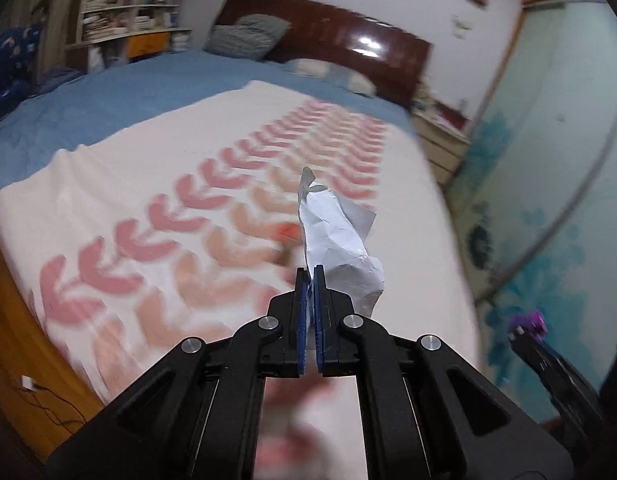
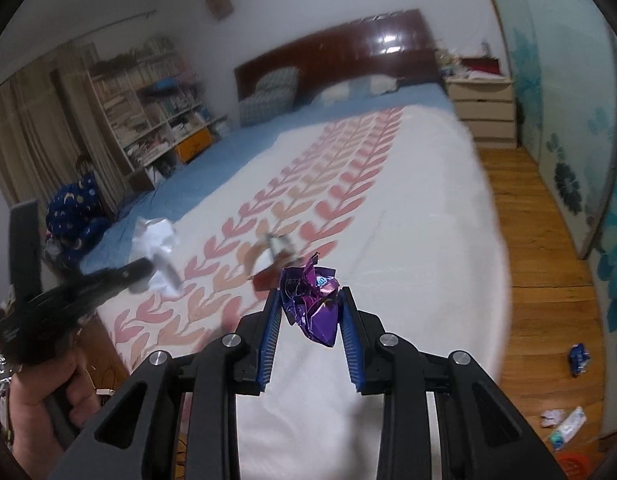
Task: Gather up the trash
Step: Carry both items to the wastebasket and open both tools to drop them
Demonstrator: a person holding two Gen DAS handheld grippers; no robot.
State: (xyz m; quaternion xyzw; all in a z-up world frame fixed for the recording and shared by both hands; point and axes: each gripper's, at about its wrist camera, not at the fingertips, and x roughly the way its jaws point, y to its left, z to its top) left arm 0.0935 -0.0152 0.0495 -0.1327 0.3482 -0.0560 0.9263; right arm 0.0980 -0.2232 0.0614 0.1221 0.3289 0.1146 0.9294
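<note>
Left claw [image 1: 310, 276] clamped tight on crumpled white paper [image 1: 340, 240]; right claw [image 2: 310, 300] part-closed, pinching crumpled purple foil wrapper [image 2: 314, 304]. Both lifted off bed [image 2: 408, 240], apparently for carrying to bin.

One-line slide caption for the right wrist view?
Right gripper clamps a crumpled purple wrapper above the patterned blanket.

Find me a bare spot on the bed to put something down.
Free: the plain white blanket right of the pink pattern, out to the edge, and the blue sheet toward the pillows. Crowded: mid-pattern, where a blurred wrapper lies.
</note>
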